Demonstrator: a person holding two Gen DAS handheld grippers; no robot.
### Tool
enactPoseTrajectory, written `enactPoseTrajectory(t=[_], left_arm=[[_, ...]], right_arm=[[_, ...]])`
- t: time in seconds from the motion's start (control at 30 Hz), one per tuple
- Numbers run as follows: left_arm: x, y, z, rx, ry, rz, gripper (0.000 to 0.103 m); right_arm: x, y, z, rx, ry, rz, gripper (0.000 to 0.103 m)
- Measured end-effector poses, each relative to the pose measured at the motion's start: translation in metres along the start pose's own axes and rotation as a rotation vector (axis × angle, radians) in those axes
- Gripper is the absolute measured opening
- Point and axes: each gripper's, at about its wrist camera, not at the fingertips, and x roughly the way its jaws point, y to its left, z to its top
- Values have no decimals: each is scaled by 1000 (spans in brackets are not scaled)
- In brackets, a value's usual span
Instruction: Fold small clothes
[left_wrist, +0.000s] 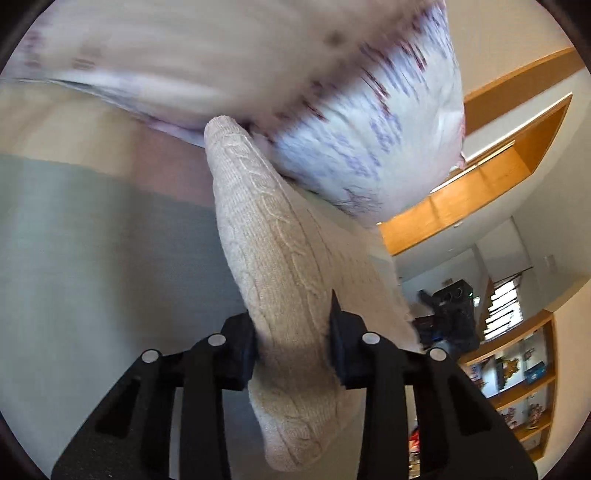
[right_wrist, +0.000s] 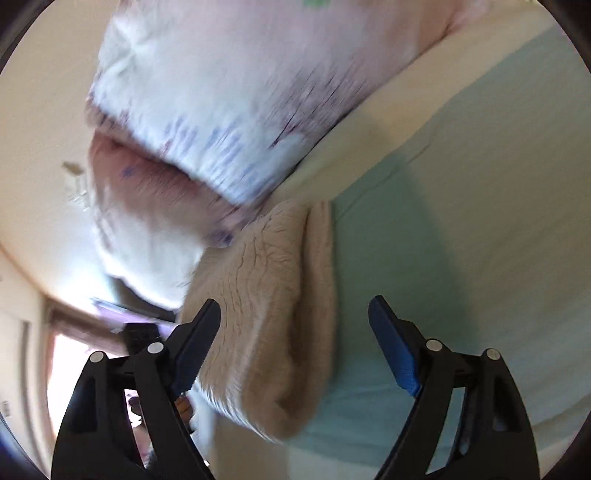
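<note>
A beige cable-knit garment (left_wrist: 273, 251) runs between the fingers of my left gripper (left_wrist: 291, 343), which is shut on it. The same beige knit (right_wrist: 273, 295) shows in the right wrist view, hanging folded between the fingers of my right gripper (right_wrist: 295, 317), which is open and does not pinch it. A white and pink patterned garment (left_wrist: 332, 110) lies blurred just beyond the knit; it also fills the upper part of the right wrist view (right_wrist: 221, 122).
A pale green sheet (right_wrist: 461, 221) and a cream surface (left_wrist: 74, 122) lie under the clothes. Wooden beams (left_wrist: 480, 177) and shelves with small objects (left_wrist: 517, 380) are at the right. A bright window (right_wrist: 74, 369) is at lower left.
</note>
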Motion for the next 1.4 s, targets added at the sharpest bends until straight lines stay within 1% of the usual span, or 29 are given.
enactPoseTrajectory(t=[0.03, 0.07, 0.13, 0.17, 0.27, 0.33, 0.4, 0.43, 0.47, 0.5, 0.57, 0.63, 0.7, 0.77, 0.83, 0.87, 0.9, 0.93, 0.97, 1.0, 1.03, 1.1, 1.13, 1.2, 1.27, 1.3, 1.33, 1.37, 1.4], left_arm=[[-13, 10, -2, 9, 3, 59, 41], [-25, 15, -6, 14, -12, 86, 42], [-47, 10, -10, 63, -67, 119, 44], [-56, 4, -12, 89, -84, 123, 44], [-73, -31, -21, 196, -122, 76, 50], [-63, -65, -31, 292, -107, 53, 55], [-40, -93, -42, 386, -60, 55, 57], [-29, -100, -45, 413, -34, 57, 57], [-13, -104, -48, 438, 6, 68, 57], [-4, -104, -51, 443, 31, 82, 57], [17, -99, -53, 430, 104, 113, 44], [23, -78, -59, 405, 170, 136, 17], [22, -67, -62, 373, 185, 116, 11], [19, -59, -58, 329, 187, 103, 6], [12, -55, -57, 305, 177, 95, 6], [10, -56, -58, 298, 169, 92, 7], [4, -58, -59, 287, 150, 77, 20], [-1, -60, -60, 281, 129, 62, 42], [-15, -64, -64, 286, 82, 45, 53], [-23, -68, -66, 303, 45, 55, 67], [-35, -73, -70, 332, 2, 87, 73], [-49, -79, -75, 366, -50, 162, 79], [-54, -80, -77, 367, -66, 194, 83], [-60, -81, -84, 355, -82, 267, 86], [-59, -79, -91, 340, -70, 371, 87], [-57, -79, -94, 335, -65, 416, 91], [-56, -79, -98, 325, -68, 488, 99], [-56, -79, -101, 318, -76, 531, 101], [-57, -79, -106, 315, -88, 566, 101]], right_arm=[[11, 4, -3, -1, 34, 21, 84], [23, 9, -7, -16, 60, 25, 83], [39, 21, -8, -66, 68, -1, 74], [43, 26, -7, -83, 70, -5, 67], [65, 40, 4, -103, 80, -1, 65], [81, 43, 13, -99, 93, -17, 65], [100, 42, 23, -73, 118, -27, 64], [110, 38, 27, -44, 137, -21, 56], [116, 36, 30, -26, 149, 8, 23], [118, 38, 32, -50, 134, 4, 17], [106, 50, 31, -150, 57, -79, 15], [101, 52, 30, -189, 21, -171, 15], [108, 42, 31, -166, 39, -211, 14], [111, 37, 33, -147, 37, -194, 15], [109, 46, 33, -190, 38, -230, 23], [102, 50, 30, -202, 21, -247, 34], [86, 60, 23, -229, -24, -266, 47], [75, 68, 15, -257, -50, -238, 51], [60, 76, 5, -295, -73, -181, 55], [46, 83, -7, -321, -86, -132, 57], [32, 92, -22, -351, -87, -65, 60], [22, 103, -49, -398, -27, 17, 67], [27, 105, -58, -412, 7, 21, 67], [50, 101, -70, -421, 82, -40, 73], [86, 81, -72, -396, 142, -188, 71], [92, 75, -71, -393, 123, -171, 70], [88, 75, -69, -377, 88, -168, 70], [83, 78, -70, -355, 75, -173, 70], [73, 82, -75, -364, 34, -169, 77]])
